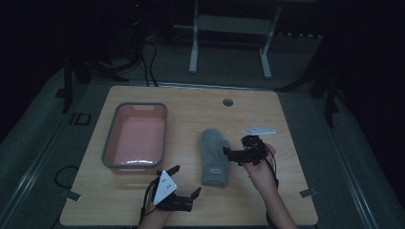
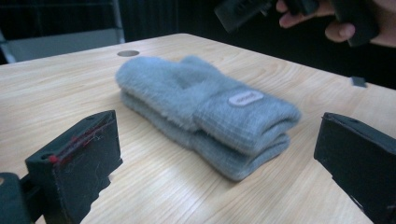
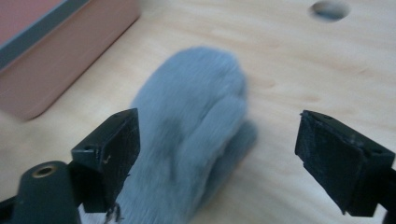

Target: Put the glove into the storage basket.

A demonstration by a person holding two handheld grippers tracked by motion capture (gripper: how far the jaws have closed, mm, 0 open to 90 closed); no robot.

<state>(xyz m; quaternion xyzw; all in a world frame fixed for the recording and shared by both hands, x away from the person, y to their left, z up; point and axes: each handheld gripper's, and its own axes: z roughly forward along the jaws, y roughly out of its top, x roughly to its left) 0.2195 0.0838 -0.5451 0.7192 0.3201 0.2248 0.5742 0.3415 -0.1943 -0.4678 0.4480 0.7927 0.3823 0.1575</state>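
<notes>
My right gripper (image 1: 228, 151) hangs just over the middle of the grey mittens (image 1: 214, 157), jaws spread wide and grasping nothing. The pair lies stacked flat on the desk (image 1: 286, 191), just right of the pink bin (image 1: 136, 136). To grip well, I judge I should drop straight down so one jaw passes each long side, pinching both layers together near the middle. My left gripper (image 1: 184, 180) waits near the cuff end, likewise released, ready to steady it.
</notes>
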